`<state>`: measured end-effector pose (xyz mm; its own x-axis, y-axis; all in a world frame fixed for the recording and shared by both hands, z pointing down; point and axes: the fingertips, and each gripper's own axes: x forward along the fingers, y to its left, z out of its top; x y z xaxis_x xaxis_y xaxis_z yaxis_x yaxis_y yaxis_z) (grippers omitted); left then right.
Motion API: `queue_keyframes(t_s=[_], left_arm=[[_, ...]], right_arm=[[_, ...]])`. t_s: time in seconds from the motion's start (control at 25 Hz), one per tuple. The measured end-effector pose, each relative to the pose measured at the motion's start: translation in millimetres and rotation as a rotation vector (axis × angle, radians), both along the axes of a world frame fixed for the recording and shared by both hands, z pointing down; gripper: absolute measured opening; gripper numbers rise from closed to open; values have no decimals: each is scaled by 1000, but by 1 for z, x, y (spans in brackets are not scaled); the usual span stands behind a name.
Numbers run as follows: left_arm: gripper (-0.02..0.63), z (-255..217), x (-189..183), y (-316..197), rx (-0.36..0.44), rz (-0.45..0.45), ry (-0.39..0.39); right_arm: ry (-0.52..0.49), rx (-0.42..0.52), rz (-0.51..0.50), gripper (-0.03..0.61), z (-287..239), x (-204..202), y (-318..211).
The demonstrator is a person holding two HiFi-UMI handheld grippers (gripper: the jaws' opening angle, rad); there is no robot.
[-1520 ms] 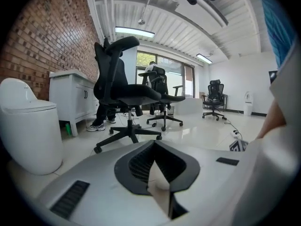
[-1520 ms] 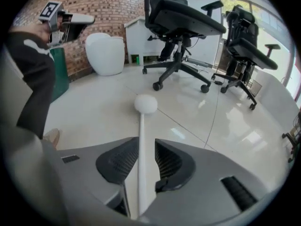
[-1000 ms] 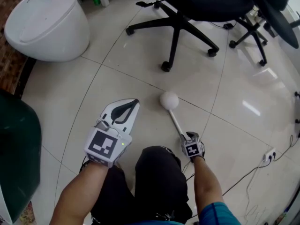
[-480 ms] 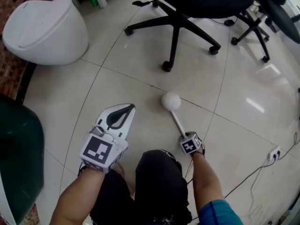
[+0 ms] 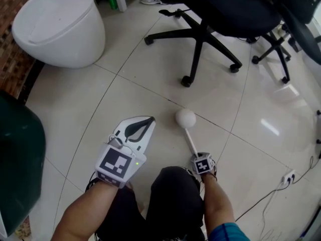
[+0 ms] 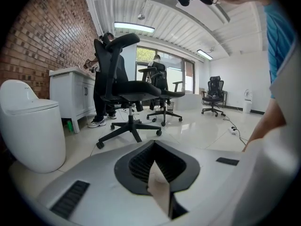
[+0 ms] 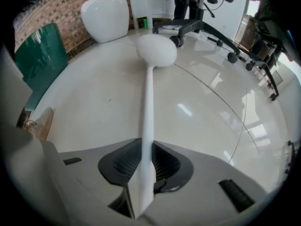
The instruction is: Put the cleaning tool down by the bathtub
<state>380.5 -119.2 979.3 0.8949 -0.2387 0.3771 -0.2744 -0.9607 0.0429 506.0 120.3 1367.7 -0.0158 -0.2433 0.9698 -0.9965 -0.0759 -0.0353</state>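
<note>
Cleaning tool (image 5: 189,134) — handle gripped in just-closed jaws of right gripper (image 5: 196,156).

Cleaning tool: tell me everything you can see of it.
The cleaning tool is all white and looks like plastic: a thin straight handle ending in a smooth round head. The right tongs grip the handle's near end, and their jaws have just been closing onto it. The tool slants down and away from the person, with its head low over the glossy tile floor. Whether the head touches the floor is unclear. Nothing else touches it.
</note>
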Motion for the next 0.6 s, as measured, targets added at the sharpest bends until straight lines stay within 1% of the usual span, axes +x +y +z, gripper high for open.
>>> queue_keyframes(t_s=[0.12,0.2,0.32,0.36,0.44,0.52,0.6], left_arm=[[3,3,-13,-8,-29,-29,5],[2,0,-20,-8,-53,-41,21],[2,-4,-25,-9,-44,-52,34],[3,-4,-27,-10,-38,-63,25],[3,-8,-37,-11,-56,-98,7],[3,-33,-49,-5,-68,-111,8],[3,-81,-57,2,-44,-92,30]], right_arm=[[4,70,46,97,-22,0,-10],[17,98,60,97,-43,3,-17],[32,114,54,95,-86,7,-29],[33,113,52,96,-104,6,-32],[32,107,51,96,-147,0,-33],[24,109,50,95,-194,-10,-30],[16,121,43,95,-243,-21,-28]])
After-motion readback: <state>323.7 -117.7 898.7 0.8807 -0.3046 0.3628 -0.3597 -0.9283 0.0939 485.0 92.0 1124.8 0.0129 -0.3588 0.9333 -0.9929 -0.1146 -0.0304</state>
